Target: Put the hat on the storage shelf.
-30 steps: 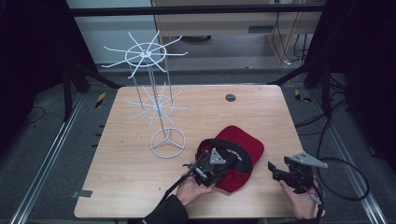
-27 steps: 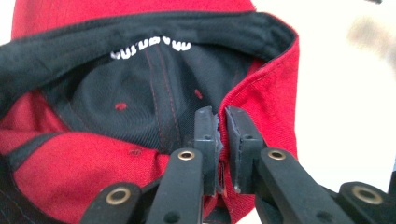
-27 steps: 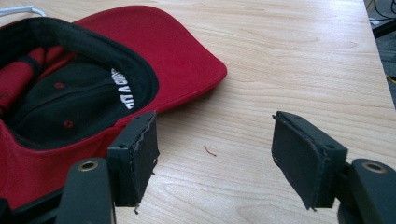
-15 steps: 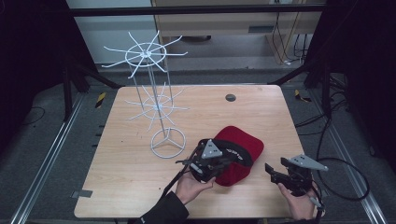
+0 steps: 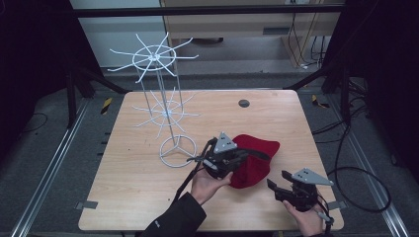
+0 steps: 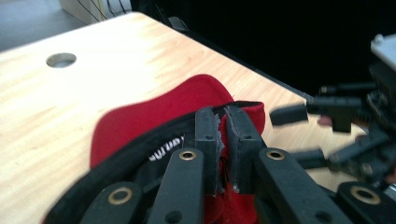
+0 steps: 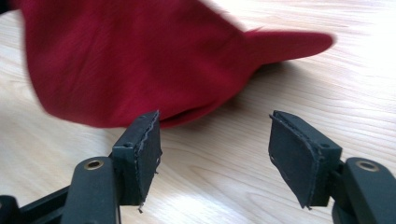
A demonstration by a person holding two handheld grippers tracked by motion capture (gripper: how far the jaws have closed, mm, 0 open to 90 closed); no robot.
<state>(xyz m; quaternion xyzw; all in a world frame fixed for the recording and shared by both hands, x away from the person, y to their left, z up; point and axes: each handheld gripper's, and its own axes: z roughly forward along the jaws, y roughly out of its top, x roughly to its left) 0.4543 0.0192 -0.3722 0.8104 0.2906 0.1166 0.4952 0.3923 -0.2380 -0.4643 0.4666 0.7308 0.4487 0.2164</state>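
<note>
A red cap (image 5: 254, 160) sits on the wooden table (image 5: 138, 182), a little toward four o'clock from the table's middle in the high view, its brim pointing toward two o'clock. The left gripper (image 5: 236, 157) has its jaws pinched tight on the cap's black-lined rim at the nine o'clock side, and the left gripper view shows the red cloth and black band squeezed between the two pads (image 6: 207, 140), with white lettering on the band partly hidden. The person's left hand (image 5: 207, 183) holds that gripper from five o'clock of the wire base. The right gripper (image 5: 277, 189) hovers near the cap at its five o'clock, apart from it, jaws spread wide with bare tabletop between them in the right gripper view. A white wire rack (image 5: 165, 111) with two spoked tiers stands at the cap's ten o'clock, and a small round hole (image 5: 243, 103) lies toward the table's far edge at twelve o'clock.
</note>
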